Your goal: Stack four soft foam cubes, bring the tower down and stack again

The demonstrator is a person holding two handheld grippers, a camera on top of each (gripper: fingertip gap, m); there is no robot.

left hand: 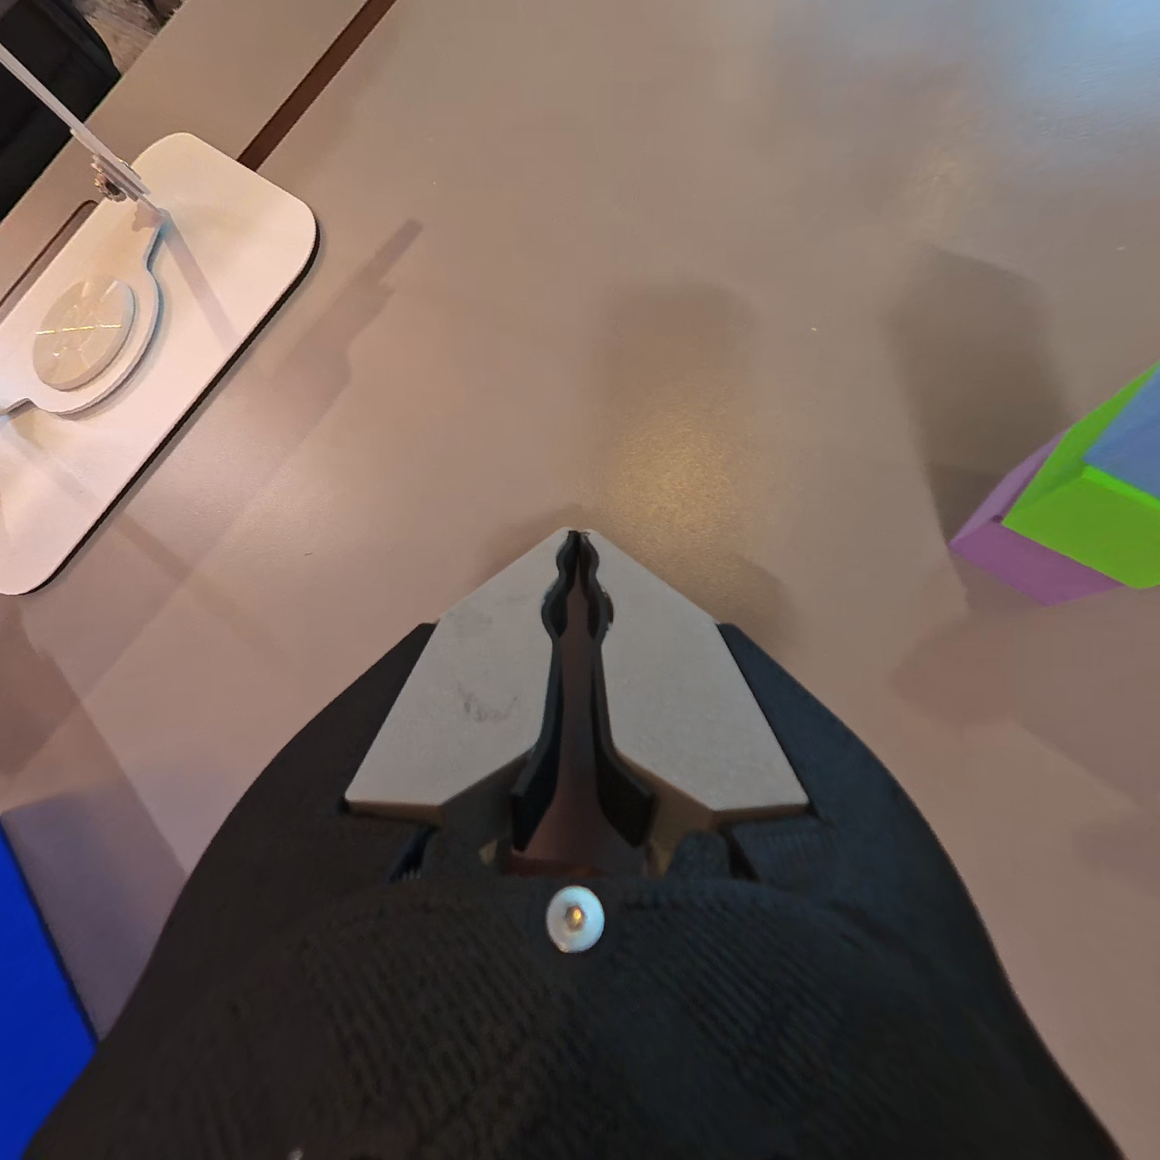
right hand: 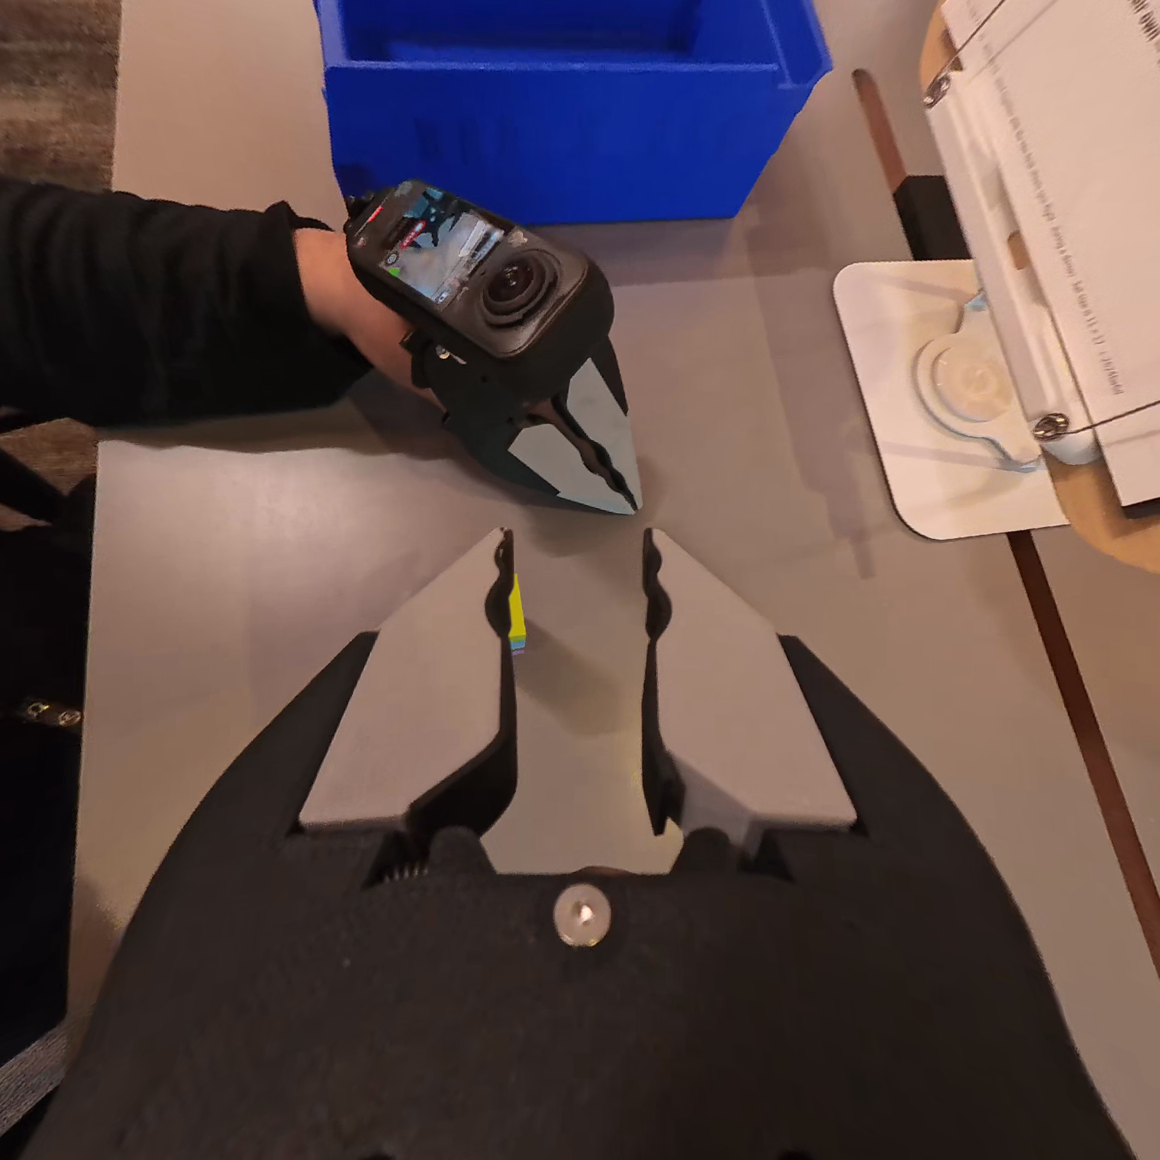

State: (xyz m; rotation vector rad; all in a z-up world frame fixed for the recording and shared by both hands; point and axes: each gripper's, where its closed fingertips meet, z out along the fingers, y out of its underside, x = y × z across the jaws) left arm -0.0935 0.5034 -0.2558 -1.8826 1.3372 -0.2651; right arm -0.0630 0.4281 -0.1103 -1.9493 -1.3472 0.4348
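A stack of foam cubes stands at the right edge of the left wrist view: a purple cube [left hand: 1029, 558] at the bottom, a green cube [left hand: 1092, 533] on it, a blue cube [left hand: 1130, 433] above. In the right wrist view only a sliver of the stack shows past the left finger, with a yellow cube [right hand: 516, 604] on top. My left gripper [left hand: 579, 535] is shut and empty, low over the table, left of the stack; it also shows in the right wrist view [right hand: 633, 502]. My right gripper [right hand: 575, 533] is open and empty, high above the stack.
A blue bin [right hand: 565, 113] stands at the far side of the table; its corner shows in the left wrist view [left hand: 31, 979]. A white stand base [left hand: 144, 351] with a metal arm sits on the table, also in the right wrist view [right hand: 904, 376], with a sheet of paper [right hand: 1067, 220] above it. My right fingertips sit around 15 centimetres from my left ones. From the right gripper's tips to the blue cube [left hand: 1130, 433] is close to 9 centimetres.
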